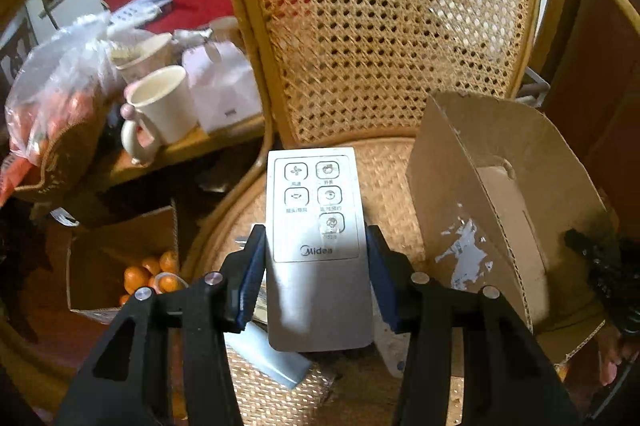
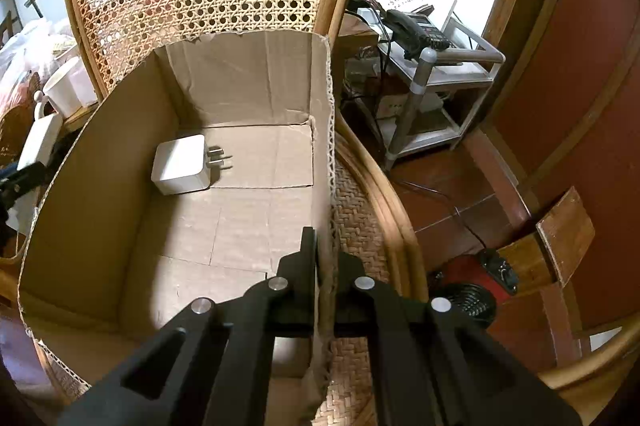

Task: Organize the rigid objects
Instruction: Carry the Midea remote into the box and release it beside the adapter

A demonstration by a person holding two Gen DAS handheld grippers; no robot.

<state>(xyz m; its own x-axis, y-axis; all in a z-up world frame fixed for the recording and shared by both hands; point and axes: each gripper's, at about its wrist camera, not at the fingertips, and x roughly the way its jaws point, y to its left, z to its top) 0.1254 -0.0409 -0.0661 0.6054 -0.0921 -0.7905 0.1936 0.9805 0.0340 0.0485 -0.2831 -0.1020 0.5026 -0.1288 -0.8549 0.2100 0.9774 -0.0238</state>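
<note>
Remote control (image 1: 318, 250): flat, silver-grey, rounded lower end, white button panel on its upper half with five square icon keys and "Midea" printed below them. It is held lengthwise between the blue pads (image 1: 250, 278) of the left gripper (image 1: 316, 266), which is clamped on its two long edges; it hangs above the woven seat (image 1: 384, 170) of the rattan chair (image 1: 380, 26), button end pointing toward the chair back.

Under the remote, on the seat: a pale blue-grey flat object (image 1: 272, 350) and a white one (image 1: 390, 350), both mostly hidden by remote and fingers; cannot tell what they are.

Cardboard box (image 1: 472, 186) stands on the same seat just right of the remote, open top, torn white tape patch on its near wall. That near wall rises between remote and box interior.

Right gripper (image 2: 324, 258): jaws together, pinching the box's right-hand wall (image 2: 322, 130), one finger inside, one outside.

Inside the box (image 2: 240, 226): white plug adapter (image 2: 182, 170) with metal prongs, lying on the floor near the left wall toward the back. Rest of the floor bare cardboard.

Around: left of the chair a side table with a white mug (image 1: 160, 106), a bag of orange produce (image 1: 52, 98), a white carton (image 1: 222, 86). On the floor below, an open box of oranges (image 1: 152, 274). Right of the chair, a metal shelf unit (image 2: 436, 94) carrying a black telephone (image 2: 416, 30); a red and black appliance (image 2: 476, 286) on the floor
</note>
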